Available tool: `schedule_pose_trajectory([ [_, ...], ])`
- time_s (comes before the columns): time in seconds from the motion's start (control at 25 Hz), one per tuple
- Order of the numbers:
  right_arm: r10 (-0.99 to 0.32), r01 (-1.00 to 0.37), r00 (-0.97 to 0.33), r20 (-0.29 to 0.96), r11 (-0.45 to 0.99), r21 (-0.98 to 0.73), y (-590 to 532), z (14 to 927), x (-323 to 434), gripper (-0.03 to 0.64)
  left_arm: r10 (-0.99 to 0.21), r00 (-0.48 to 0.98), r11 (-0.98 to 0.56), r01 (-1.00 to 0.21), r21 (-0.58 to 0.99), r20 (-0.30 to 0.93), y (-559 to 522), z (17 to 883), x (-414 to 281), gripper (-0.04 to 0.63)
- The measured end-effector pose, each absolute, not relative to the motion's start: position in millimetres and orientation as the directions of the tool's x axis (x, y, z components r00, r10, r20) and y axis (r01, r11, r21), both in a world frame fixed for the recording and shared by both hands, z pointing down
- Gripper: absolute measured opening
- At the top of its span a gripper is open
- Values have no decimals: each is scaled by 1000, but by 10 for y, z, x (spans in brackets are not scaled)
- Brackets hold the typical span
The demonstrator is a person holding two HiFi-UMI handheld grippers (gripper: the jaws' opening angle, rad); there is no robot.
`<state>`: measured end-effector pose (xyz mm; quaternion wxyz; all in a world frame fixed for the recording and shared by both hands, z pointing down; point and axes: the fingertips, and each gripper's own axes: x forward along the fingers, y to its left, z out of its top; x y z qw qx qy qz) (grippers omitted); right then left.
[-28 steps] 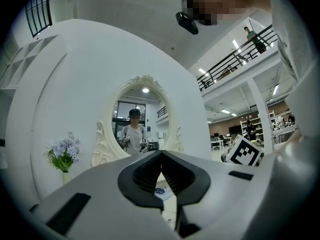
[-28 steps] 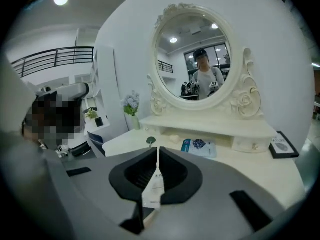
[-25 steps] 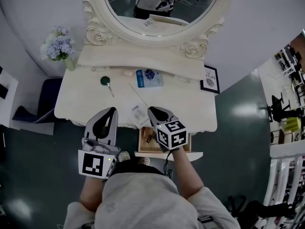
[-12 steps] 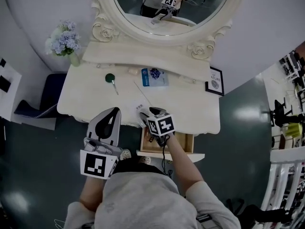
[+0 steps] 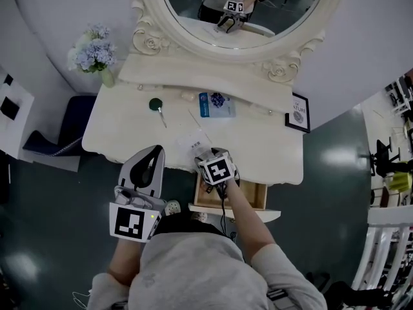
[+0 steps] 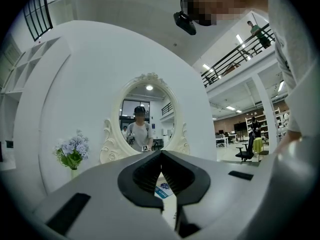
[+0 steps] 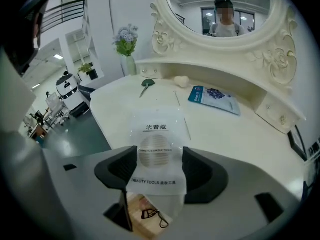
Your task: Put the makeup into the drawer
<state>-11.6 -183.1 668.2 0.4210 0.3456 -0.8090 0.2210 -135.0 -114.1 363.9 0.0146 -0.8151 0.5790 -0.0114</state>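
Left tongs (image 6: 161, 160) stayed clenched on nothing, just short of the bench (image 5: 258, 148). The right tongs (image 7: 159, 160) had dropped from above the open drawer (image 5: 250, 196) and were opening, released, with one jaw on either side of the makeup packet (image 7: 156, 134). The packet lay at the bench's front edge, its lower end overhanging the drawer. In the head view the marker cube (image 5: 216, 170) hid the right tips, and a dark looped tool (image 7: 152, 216) in the drawer was too small to name.
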Motion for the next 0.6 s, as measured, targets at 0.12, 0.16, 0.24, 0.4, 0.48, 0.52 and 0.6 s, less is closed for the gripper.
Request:
schedule_pose_trajectory([
  [0.12, -370, -749, -393, 842, 660, -59, -1836, 6676, -111, 273, -942, 333, -334, -942, -36, 34, -1148, 3695, -1353, 14],
  [0.16, -367, -745, -393, 843, 664, -58, -1832, 6673, -116, 273, -940, 336, -339, -940, -36, 54, -1144, 3731, -1351, 14],
  [0.24, -360, -734, -404, 841, 676, -63, -1808, 6667, -149, 238, -942, 334, -334, -942, -32, 32, -1171, 3691, -1352, 14],
  [0.4, -356, -733, -436, 827, 673, -97, -1780, 6671, -200, 153, -943, 333, -333, -942, -29, 5, -1211, 3642, -1348, 14],
  [0.48, -351, -744, -458, 817, 654, -136, -1798, 6665, -203, 127, -941, 336, -337, -941, -32, 26, -1206, 3683, -1352, 14],
  [0.52, -352, -755, -471, 809, 636, -163, -1810, 6650, -200, 103, -941, 337, -338, -941, -34, 29, -1206, 3688, -1352, 14],
  [0.6, -373, -775, -494, 786, 598, -204, -1832, 6582, -189, 46, -941, 339, -340, -940, -37, 10, -1217, 3640, -1343, 14],
])
